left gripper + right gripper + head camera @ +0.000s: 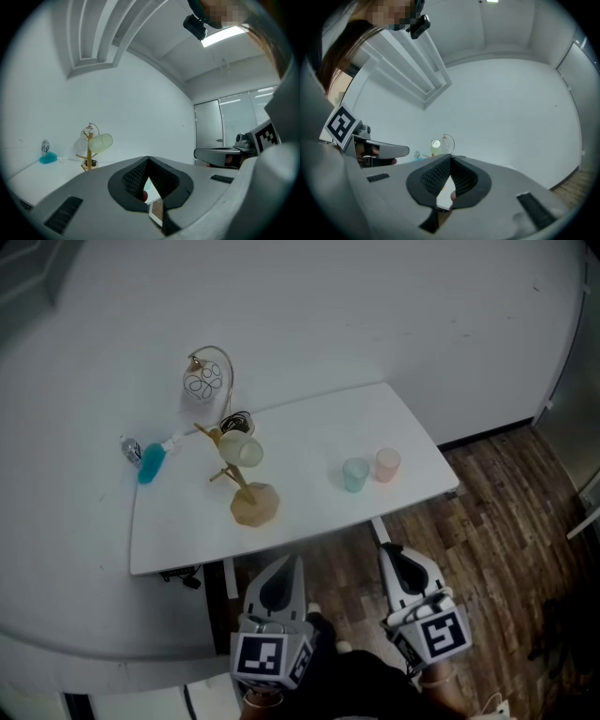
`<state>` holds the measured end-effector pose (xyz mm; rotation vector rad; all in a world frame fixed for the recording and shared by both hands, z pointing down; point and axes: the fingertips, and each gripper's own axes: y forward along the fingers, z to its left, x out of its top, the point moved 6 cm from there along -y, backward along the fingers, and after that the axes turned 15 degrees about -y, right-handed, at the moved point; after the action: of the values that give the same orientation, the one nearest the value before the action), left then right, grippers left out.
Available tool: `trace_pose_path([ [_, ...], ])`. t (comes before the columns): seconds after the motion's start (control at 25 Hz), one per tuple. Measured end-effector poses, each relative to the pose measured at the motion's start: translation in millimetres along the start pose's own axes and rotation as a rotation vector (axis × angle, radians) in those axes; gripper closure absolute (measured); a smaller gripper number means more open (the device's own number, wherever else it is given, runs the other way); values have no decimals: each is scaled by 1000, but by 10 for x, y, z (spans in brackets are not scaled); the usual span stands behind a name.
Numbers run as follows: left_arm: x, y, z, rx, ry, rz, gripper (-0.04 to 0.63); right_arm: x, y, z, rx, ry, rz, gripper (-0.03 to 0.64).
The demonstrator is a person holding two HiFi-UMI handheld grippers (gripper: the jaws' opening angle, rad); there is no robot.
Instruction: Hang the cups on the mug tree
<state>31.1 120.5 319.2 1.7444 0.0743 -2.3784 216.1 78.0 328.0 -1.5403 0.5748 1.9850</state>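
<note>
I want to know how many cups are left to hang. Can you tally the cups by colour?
Yellow-green cup: 1, hanging on the mug tree
Teal cup: 1, standing on the table
Pink cup: 1, standing on the table
Total: 3 cups

Left of centre in the head view: wooden mug tree (246,486), upright on a chunky faceted base, with short pegs slanting outward. Hung on an upper peg: pale yellow-green cup (241,449), translucent, tipped onto its side, mouth turned toward the frame's right. Right of centre, well apart from the tree: teal cup (355,474) and pink cup (387,465), both translucent, upright, mouths up, just beside each other, pink to the right and slightly higher in the frame.
</note>
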Motion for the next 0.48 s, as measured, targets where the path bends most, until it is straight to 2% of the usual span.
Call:
trace_pose_path([
  [0.2, -29, 114, -1, -21, 1, 17, 595, -73, 40, -87, -27, 24, 18, 620],
  [0.48, -78, 452, -15, -71, 2, 38, 595, -176, 171, -256, -68, 4, 15, 618],
])
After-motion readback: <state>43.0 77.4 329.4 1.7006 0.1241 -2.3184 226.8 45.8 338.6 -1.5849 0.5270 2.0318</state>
